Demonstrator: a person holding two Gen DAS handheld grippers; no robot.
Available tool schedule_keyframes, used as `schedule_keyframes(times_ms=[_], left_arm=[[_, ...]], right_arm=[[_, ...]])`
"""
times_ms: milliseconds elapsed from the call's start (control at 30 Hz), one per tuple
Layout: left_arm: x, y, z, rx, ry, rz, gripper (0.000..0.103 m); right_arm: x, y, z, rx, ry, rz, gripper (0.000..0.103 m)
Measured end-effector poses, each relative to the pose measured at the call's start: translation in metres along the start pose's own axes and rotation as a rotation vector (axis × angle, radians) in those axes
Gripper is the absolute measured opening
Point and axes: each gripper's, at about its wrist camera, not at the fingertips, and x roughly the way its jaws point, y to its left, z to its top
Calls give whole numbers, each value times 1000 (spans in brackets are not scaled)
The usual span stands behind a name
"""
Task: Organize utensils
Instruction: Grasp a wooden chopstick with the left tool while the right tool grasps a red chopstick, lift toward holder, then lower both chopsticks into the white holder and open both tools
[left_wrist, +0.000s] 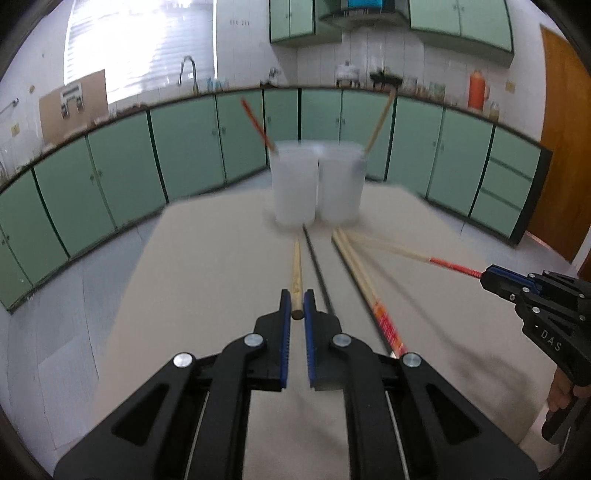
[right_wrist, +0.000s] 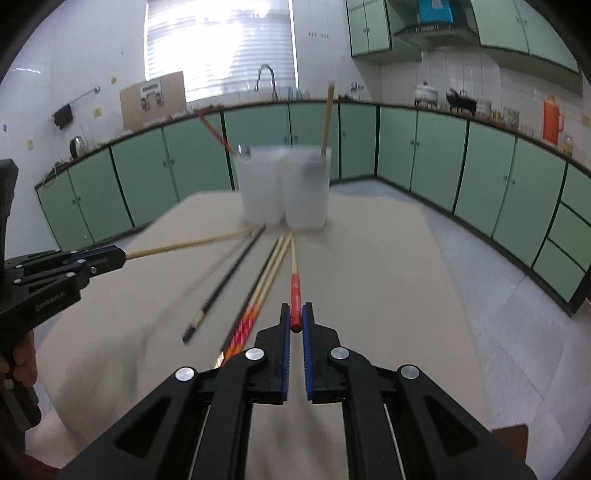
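Two white cups (left_wrist: 316, 184) stood side by side on the table (left_wrist: 207, 266). The left cup held a red chopstick (left_wrist: 258, 125), the right cup a plain one (left_wrist: 380, 122). The left gripper (left_wrist: 297, 314) pinched a plain wooden chopstick (left_wrist: 297, 273). The right gripper (right_wrist: 295, 326) pinched a red-ended chopstick (right_wrist: 294, 291). More chopsticks (right_wrist: 258, 291) lay on the table in front of the cups.

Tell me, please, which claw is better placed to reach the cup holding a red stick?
Probably the left claw: its plain chopstick points at that cup, while the right claw, holding the red-handled chopstick, lines up with the other cup.
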Motion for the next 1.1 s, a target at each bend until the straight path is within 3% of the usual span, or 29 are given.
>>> schedule_keyframes(times_ms=[267, 500, 867, 1100], left_arm=[[-32, -4, 50, 22, -124, -41, 6], [-38, -11, 78, 33, -156, -80, 6], [-44, -8, 97, 22, -169, -125, 6], [-53, -9, 131, 48, -239, -123, 6]], right_arm=[[-29, -11, 59, 12, -93, 47, 6], [-35, -15, 100, -1, -99, 94, 6], [-32, -14, 129, -55, -85, 146, 6], [-40, -15, 170, -51, -154, 200, 6]])
